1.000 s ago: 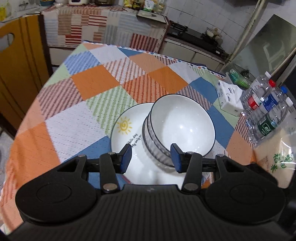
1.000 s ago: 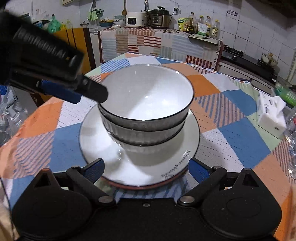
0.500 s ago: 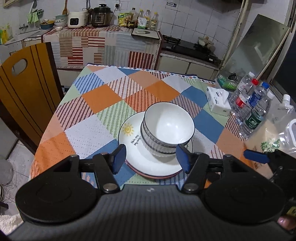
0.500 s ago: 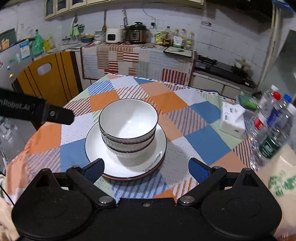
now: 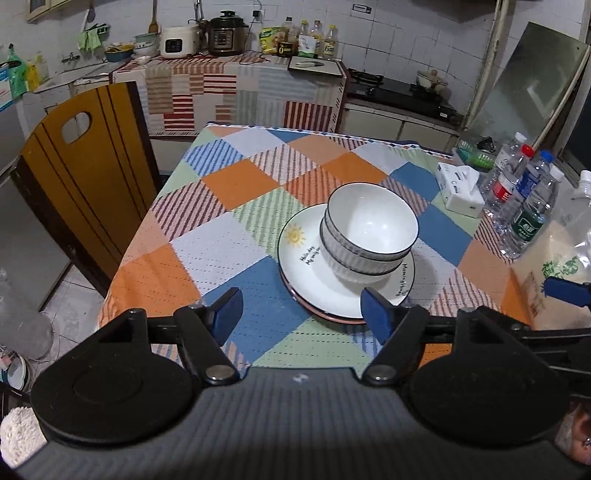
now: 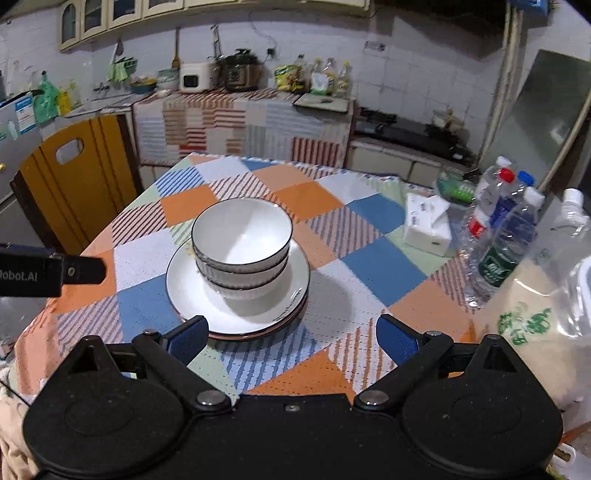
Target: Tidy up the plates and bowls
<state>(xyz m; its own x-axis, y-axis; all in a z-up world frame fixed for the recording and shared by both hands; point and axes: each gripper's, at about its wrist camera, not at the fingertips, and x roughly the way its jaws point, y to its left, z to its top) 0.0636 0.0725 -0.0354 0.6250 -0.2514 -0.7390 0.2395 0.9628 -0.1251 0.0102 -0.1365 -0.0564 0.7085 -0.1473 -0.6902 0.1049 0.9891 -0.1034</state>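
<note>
L hand-held gripper [image 5: 301,310]: jaws opening, nothing btwn the blue pads, clear of the crockery and above the near part of the worktop [image 5: 236,192]. Its R pad sits in front of the plates' near rim in the L wrist view, but no contact visible.

R hand-held gripper [image 6: 291,334]: jaws spread wide, released, nothing gripped. Its L pad overlaps the near-left rim of the plates in the R wrist view; looks apart from them, hovering over the cloth. One blue finger of the R unit pokes into the L view at far right; a black part of the L unit shows at the left edge of the R view.

Bowls [image 5: 369,236]: two white ribbed bowls w/ dark rims, nested one in the other, upright, sitting on the plates [image 5: 306,266]. Plates: white one w/ sun drawing and lettering on top, a reddish-rimmed one under it, stacked. Stack sits near the middle of the worktop, twd the near side, on a checked cloth of orange, blue, green and striped squares.

Right of the stack: tissue box [image 5: 460,192], then a cluster of water bottles [image 5: 524,199], and a clear bag w/ green print [image 6: 532,317] at the near-right corner. Left of the worktop: wooden chair [image 5: 85,177]. Behind: counter w/ striped cloth, rice cooker [image 5: 177,41], pressure cooker [image 5: 226,33], sauce bottles; stove at right.
</note>
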